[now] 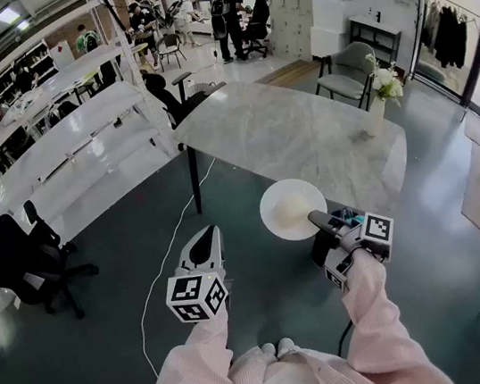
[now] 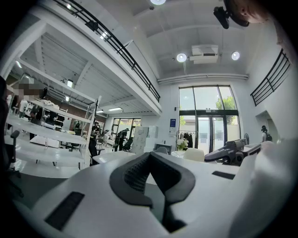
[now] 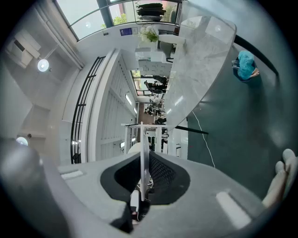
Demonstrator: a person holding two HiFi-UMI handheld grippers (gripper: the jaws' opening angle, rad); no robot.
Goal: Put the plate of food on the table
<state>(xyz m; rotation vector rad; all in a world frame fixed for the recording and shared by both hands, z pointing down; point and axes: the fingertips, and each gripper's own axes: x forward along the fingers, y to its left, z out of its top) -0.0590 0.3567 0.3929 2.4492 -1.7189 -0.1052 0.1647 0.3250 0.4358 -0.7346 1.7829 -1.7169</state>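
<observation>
A: Near end first: hands?

B: Pink sleeves come up from bottom centre, forearms forward, both tools level. Left tool, lower centre: jaws pressed together, nothing between. Right tool, just right of it, rolled on its side, pinching the plate's rim.

A: Plate?

B: Plate with pale food sits mid-frame, apparently in the air, meeting the bench's near edge in the picture.

A: Progress?

B: Carried, not set down. My read: reach over the bench, lower, let go.
</observation>
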